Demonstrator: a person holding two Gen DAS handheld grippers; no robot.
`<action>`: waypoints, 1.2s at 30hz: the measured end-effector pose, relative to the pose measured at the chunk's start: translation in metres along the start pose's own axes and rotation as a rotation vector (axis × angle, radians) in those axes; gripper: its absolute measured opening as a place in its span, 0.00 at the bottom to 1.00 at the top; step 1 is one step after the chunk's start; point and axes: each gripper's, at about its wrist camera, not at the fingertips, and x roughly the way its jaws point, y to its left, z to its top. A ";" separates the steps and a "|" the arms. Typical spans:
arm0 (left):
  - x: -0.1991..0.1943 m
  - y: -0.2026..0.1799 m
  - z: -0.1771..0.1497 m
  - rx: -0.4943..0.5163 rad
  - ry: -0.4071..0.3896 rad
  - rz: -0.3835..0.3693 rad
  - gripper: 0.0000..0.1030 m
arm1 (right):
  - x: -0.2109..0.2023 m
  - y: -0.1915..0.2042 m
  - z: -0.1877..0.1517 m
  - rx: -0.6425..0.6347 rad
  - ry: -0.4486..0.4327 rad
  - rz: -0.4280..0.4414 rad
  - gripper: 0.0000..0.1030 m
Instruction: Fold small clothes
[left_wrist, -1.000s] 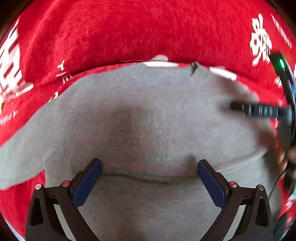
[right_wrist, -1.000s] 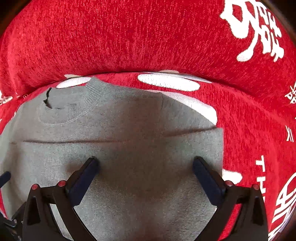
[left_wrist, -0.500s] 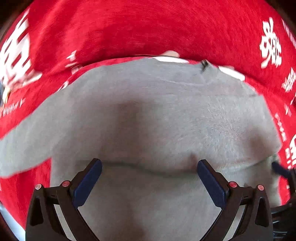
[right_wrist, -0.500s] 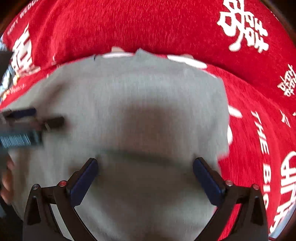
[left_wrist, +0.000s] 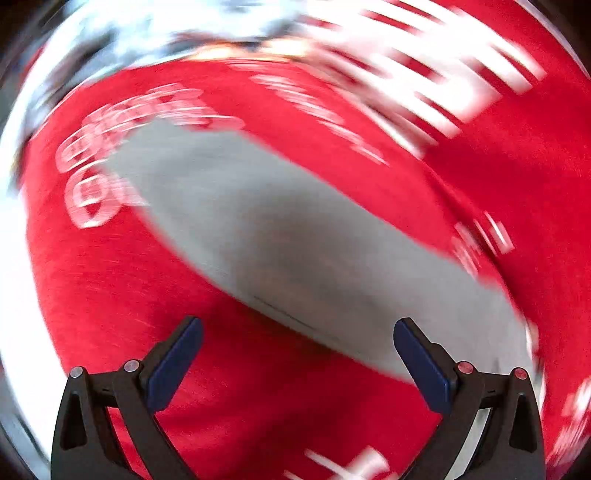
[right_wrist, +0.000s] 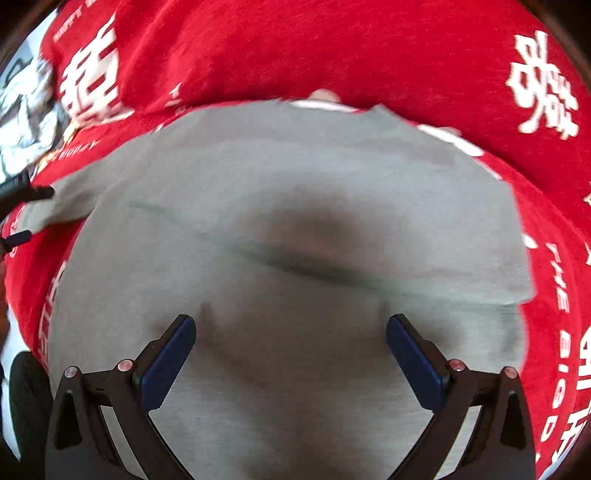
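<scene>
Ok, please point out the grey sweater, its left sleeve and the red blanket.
grey sweater (right_wrist: 295, 177): right wrist view, upper body panel.
left sleeve (left_wrist: 229, 206): left wrist view, middle of the sleeve.
red blanket (right_wrist: 295, 48): right wrist view, raised fold beyond the collar.

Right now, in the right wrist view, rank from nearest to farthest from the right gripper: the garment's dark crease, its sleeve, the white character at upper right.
From the right gripper:
1. Dark crease, straight ahead.
2. Sleeve, far left.
3. White character, upper right, on the red cloth.

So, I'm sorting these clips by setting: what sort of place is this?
Probably a home, likely a bed or sofa: a plush red cover with white printed characters, and a small grey sweater spread on it for folding.
</scene>
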 end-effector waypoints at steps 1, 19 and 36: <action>0.003 0.018 0.008 -0.063 -0.009 0.017 1.00 | 0.000 0.006 -0.004 -0.012 0.004 -0.002 1.00; 0.043 0.012 0.065 -0.023 -0.031 0.118 0.10 | 0.002 0.020 -0.009 -0.031 0.045 -0.063 1.00; -0.060 -0.160 -0.037 0.449 -0.139 -0.128 0.10 | -0.020 -0.022 0.011 0.063 -0.048 -0.061 1.00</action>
